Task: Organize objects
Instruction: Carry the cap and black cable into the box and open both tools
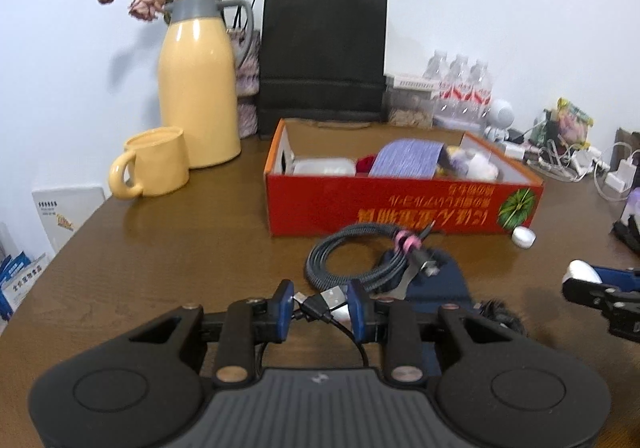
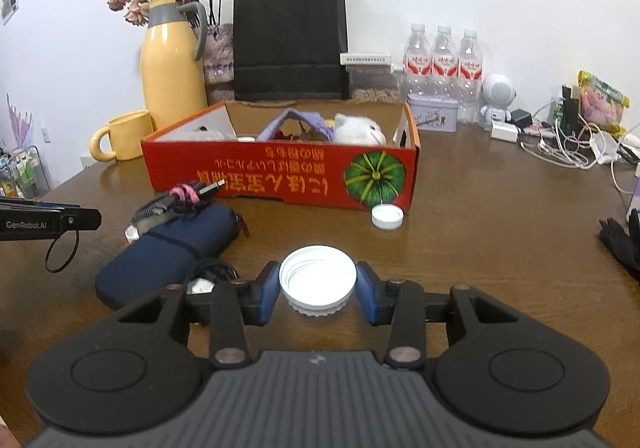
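My left gripper [image 1: 320,308] is shut on a thin black USB cable [image 1: 330,298], whose silver plug lies between the blue pads. In the right wrist view the left gripper [image 2: 90,219] hangs above the table with a loop of that cable [image 2: 62,252] dangling from it. My right gripper [image 2: 318,288] is shut on a round white lid [image 2: 318,278], held open side up. Ahead stands a red cardboard box [image 1: 400,208] [image 2: 280,172] that holds a purple knit piece and a white plush toy. A coiled braided cable [image 1: 340,260] with a pink tie rests on a navy pouch [image 2: 160,260].
A small white cap [image 2: 387,217] lies against the box front. Along the back wall stand a yellow thermos [image 1: 196,88], a yellow mug [image 1: 156,164], a black paper bag [image 1: 324,60] and water bottles [image 2: 442,64]. Chargers and white cords [image 2: 568,152] crowd the right side.
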`<state>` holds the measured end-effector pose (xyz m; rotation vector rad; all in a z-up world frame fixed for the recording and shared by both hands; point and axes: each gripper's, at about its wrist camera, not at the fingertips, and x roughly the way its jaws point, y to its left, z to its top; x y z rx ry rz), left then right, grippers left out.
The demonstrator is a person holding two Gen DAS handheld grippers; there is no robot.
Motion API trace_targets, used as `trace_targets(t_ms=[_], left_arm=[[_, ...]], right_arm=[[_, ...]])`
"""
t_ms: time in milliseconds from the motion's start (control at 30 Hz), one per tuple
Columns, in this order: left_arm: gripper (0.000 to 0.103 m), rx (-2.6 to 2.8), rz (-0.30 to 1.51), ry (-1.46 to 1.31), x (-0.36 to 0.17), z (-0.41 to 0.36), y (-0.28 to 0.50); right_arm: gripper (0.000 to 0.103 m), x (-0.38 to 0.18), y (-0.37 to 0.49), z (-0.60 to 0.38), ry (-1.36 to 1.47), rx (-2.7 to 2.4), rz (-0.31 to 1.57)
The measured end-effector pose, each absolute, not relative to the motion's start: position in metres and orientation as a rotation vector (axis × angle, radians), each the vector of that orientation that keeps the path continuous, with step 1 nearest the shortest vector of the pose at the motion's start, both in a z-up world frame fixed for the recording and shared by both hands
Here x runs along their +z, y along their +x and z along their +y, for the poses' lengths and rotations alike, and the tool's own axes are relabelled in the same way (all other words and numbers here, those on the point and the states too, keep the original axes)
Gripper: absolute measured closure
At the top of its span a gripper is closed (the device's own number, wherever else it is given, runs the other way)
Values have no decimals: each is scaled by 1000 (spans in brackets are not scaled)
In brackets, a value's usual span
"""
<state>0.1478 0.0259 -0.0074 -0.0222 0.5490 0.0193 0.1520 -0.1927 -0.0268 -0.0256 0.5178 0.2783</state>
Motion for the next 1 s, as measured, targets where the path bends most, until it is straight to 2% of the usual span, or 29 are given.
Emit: trace_targets(t_ms=[400, 1000], left_arm=[[76, -12, 467, -15, 31, 2, 175], [76, -15, 451, -31, 49, -18, 263]], right_arm=[[62, 6, 171, -174, -29, 312, 432], [62, 43, 243, -149, -31, 344, 350]])
